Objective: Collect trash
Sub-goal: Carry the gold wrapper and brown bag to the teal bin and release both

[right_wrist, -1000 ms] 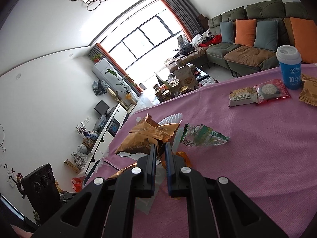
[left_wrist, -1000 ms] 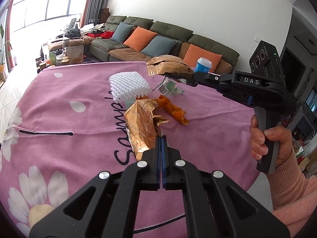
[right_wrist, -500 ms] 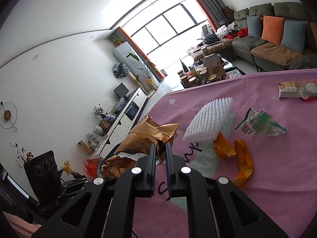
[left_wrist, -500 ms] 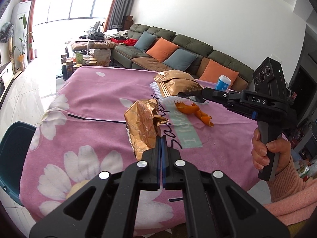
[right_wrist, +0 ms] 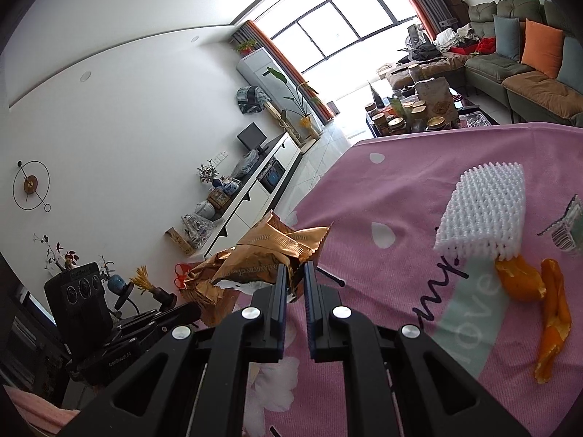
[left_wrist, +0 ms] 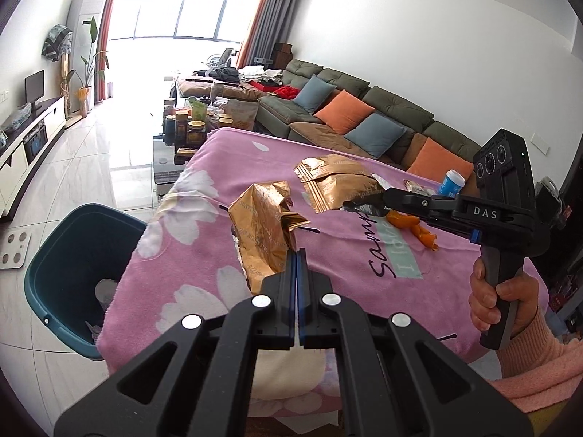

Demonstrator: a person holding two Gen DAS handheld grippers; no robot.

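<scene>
My left gripper is shut on a crumpled gold wrapper, held above the left edge of the pink flowered table. My right gripper is shut on a flatter gold snack bag, which also hangs in the air; from the left wrist view this gold snack bag sits at the tips of the right gripper. A teal bin stands on the floor beside the table, left of and below both wrappers. In the right wrist view the left gripper holds the crumpled wrapper.
On the cloth lie orange peel, a white foam net and a green-and-white wrapper. A blue cup stands at the far edge. A hand in a pink sleeve holds the right gripper. A sofa and a cluttered coffee table stand beyond.
Both grippers have swung left with their gold wrappers, from over the middle of the table to its left edge. The teal bin has come into view.
</scene>
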